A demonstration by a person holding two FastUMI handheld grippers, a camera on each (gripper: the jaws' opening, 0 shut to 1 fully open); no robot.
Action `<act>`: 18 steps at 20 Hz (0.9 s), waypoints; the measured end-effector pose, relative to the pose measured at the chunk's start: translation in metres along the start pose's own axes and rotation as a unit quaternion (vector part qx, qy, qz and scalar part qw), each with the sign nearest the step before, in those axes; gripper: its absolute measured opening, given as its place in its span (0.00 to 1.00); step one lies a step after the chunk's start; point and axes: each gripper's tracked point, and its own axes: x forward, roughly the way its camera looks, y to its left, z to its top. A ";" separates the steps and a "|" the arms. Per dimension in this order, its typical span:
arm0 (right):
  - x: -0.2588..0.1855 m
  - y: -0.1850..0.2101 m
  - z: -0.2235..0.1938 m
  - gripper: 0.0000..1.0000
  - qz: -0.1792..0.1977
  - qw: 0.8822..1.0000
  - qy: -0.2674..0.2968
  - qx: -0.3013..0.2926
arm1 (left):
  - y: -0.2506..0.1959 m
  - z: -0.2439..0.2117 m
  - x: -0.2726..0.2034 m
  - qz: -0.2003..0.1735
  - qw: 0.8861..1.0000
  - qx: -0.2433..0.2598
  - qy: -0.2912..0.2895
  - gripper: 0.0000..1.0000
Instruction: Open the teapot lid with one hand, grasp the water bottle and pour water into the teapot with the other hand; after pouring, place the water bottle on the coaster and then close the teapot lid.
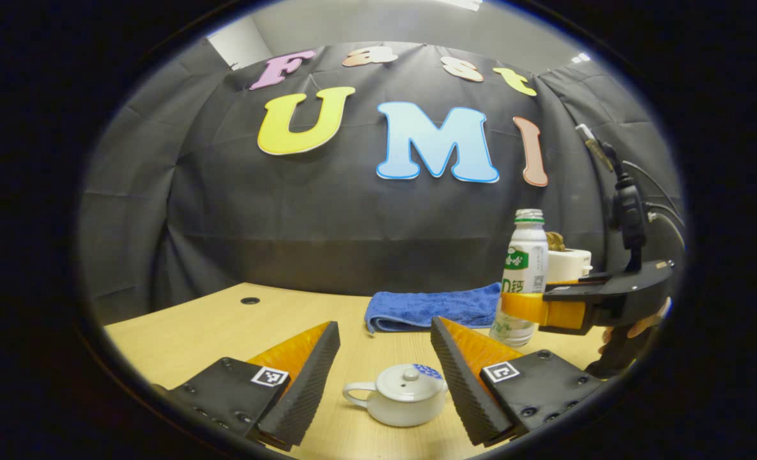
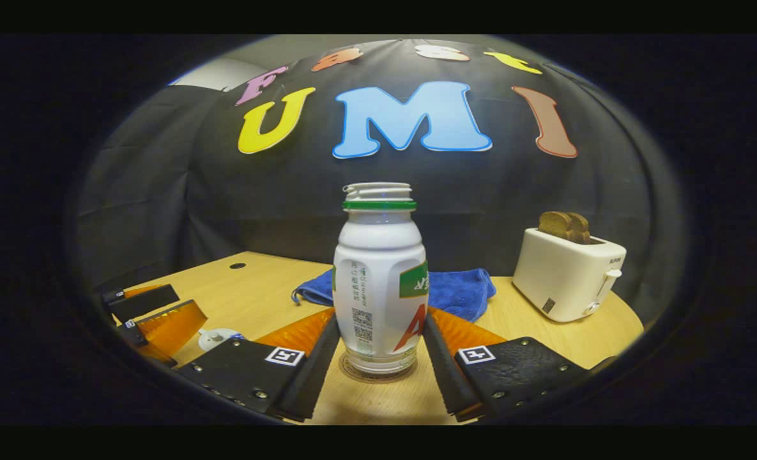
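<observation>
The left tool (image 1: pixel 384 370) hangs above the teapot (image 1: pixel 398 395) with its fingers spread wide, 1 on each side of the pot and clear of it. The lid (image 1: pixel 407 378) is still seated, its small knob pointing up between the fingers. The right tool (image 2: pixel 378 358) has the water bottle (image 2: pixel 379 281) standing upright between its fingers, which lie against the lower sides of the bottle; they appear to be pinching it. The bottle's base seems to rest on a round coaster (image 2: pixel 378 372) on the desk (image 2: pixel 257 287), and its mouth is uncapped.

The step in hand looks like the lid lift, with the bottle grip set up alongside. To do it well, the left tool should come down until the knob sits midway between its fingertips, then close on the knob alone, not on the lid's rim or the pot's body. Lifting straight up should keep the pot from skidding or tipping toward its spout, which points to the tool's left.

For the right tool, a firm hold low on the bottle is sound, but because the mouth is open, the bottle should stay upright until it is over the pot. A blue towel (image 2: pixel 461 291) lies beyond the bottle, and a toaster (image 2: pixel 566 275) stands to the right tool's far right, well clear of the path.
</observation>
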 end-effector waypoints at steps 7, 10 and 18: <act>0.016 0.000 -0.027 0.73 0.005 1.000 0.025 0.018 | 0.010 0.001 0.000 0.003 1.000 -0.029 0.000 0.97; 0.018 -0.003 -0.028 0.73 0.000 1.000 0.026 0.009 | 0.010 -0.001 0.001 0.001 0.999 -0.037 0.004 0.96; 0.025 0.004 -0.030 0.73 0.001 1.000 0.019 -0.015 | 0.010 -0.003 0.002 0.002 0.999 -0.034 0.008 0.96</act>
